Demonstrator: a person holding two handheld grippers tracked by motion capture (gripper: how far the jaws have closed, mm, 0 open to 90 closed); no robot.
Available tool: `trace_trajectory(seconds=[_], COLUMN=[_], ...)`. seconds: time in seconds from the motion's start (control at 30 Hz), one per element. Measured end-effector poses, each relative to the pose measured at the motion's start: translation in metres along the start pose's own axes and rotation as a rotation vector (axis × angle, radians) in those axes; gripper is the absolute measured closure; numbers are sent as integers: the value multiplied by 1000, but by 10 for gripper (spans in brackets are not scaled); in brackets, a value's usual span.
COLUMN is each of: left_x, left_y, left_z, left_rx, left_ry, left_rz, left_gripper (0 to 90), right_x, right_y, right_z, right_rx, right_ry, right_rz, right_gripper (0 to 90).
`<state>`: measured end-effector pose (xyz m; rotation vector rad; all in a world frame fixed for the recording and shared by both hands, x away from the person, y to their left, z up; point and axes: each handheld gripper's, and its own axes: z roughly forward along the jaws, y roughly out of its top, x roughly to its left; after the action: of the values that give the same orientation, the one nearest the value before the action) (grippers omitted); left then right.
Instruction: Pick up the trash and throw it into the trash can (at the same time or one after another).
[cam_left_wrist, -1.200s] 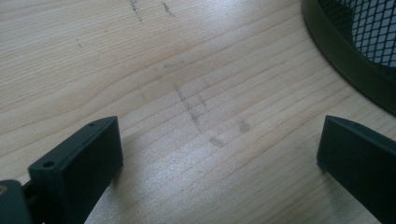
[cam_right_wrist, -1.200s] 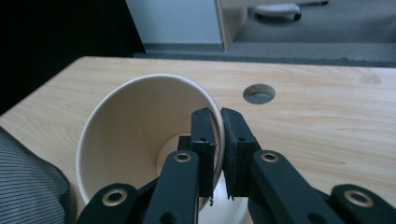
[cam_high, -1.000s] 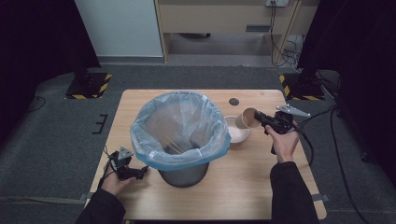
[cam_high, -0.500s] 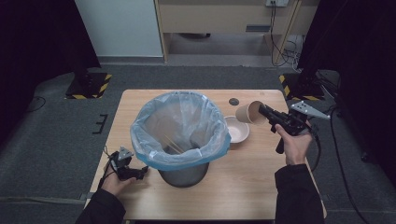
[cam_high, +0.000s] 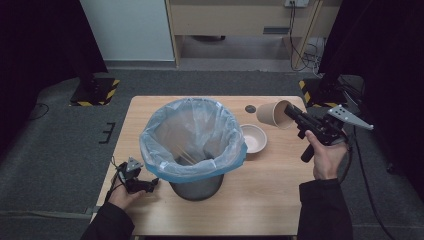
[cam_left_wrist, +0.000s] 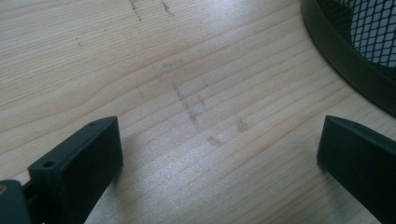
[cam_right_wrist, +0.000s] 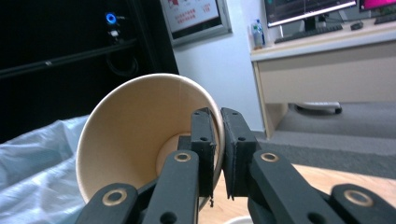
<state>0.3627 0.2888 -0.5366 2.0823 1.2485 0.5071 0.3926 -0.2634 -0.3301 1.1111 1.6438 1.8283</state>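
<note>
The right gripper (cam_high: 291, 114) holds a paper cup (cam_high: 273, 114) by its rim, fingers (cam_right_wrist: 203, 140) clenched on the wall, above the bench's (cam_high: 260, 200) far right, beside the lined bin (cam_high: 192, 142). The left gripper (cam_high: 150, 186) rests near left, fingers (cam_left_wrist: 77, 161) released.

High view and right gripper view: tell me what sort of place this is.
Probably an office or lab set up for recording: a light wooden table ringed by dark curtains, hazard-striped stand bases on grey carpet, and a desk with monitors behind.
</note>
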Motion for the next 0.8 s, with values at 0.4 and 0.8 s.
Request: trace_trajectory(seconds=[0.4,0.8], left_x=[0,0], left_y=[0,0], left_z=[0,0], left_rx=[0,0], left_ry=[0,0], left_rz=[0,0], left_gripper=[0,0], right_x=[16,37], right_y=[18,30], right_z=[-13,-17], right_rx=[-72,-133], right_ry=[46,139], right_rz=[-20,-29], right_gripper=[846,845])
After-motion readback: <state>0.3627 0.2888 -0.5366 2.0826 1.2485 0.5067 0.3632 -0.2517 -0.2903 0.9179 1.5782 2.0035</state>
